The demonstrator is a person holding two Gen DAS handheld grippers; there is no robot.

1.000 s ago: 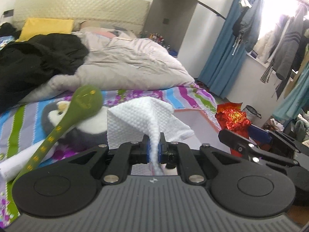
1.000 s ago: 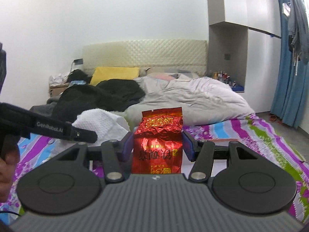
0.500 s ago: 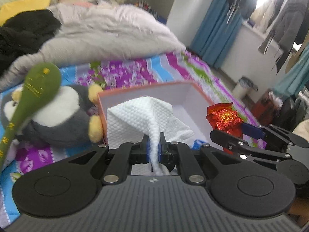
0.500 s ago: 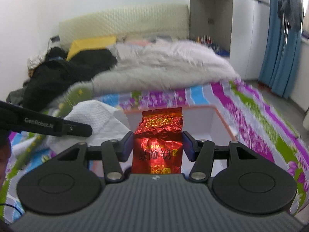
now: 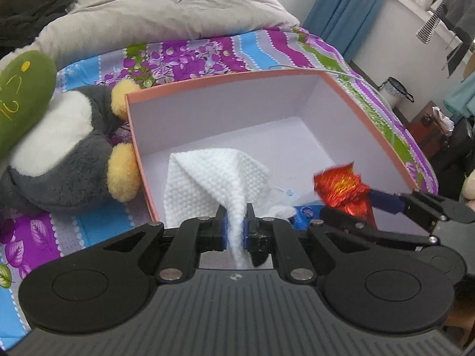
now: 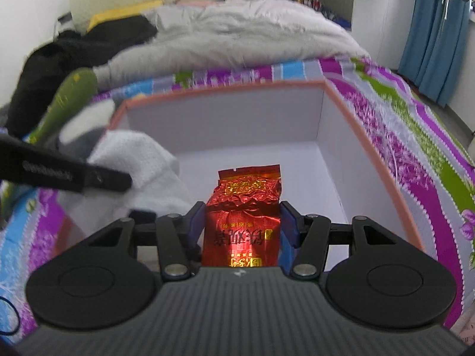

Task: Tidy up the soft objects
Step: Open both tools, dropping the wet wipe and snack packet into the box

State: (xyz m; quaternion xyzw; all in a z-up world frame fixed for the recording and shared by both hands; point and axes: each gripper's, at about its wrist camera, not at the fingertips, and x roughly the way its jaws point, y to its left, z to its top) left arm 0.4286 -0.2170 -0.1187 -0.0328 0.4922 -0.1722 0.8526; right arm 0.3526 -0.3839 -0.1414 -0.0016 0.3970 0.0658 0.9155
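Note:
My left gripper [image 5: 236, 219] is shut on a white textured cloth [image 5: 213, 178], which hangs over the near left part of an orange-rimmed box [image 5: 225, 78] with a white inside. My right gripper [image 6: 242, 219] is shut on a red foil packet [image 6: 246, 190], upright over the box's near floor. In the left wrist view the packet [image 5: 341, 187] shows to the right of the cloth. The right wrist view has the cloth [image 6: 139, 160] at the left, under a black finger [image 6: 74, 175] of the left gripper. The box [image 6: 225, 89] lies on the striped bedsheet.
A grey-and-white penguin plush [image 5: 59, 154] leans against the box's left wall, with a green plush [image 5: 20, 98] beside it. Behind are a grey duvet [image 5: 163, 9] and black clothes [image 5: 26, 9]. A small blue-patterned item [image 5: 305, 210] lies in the box near the cloth.
Both grippers have come down and tipped toward the box, which now fills both views. The cloth and the red packet stay held and now hang over the box's inside.

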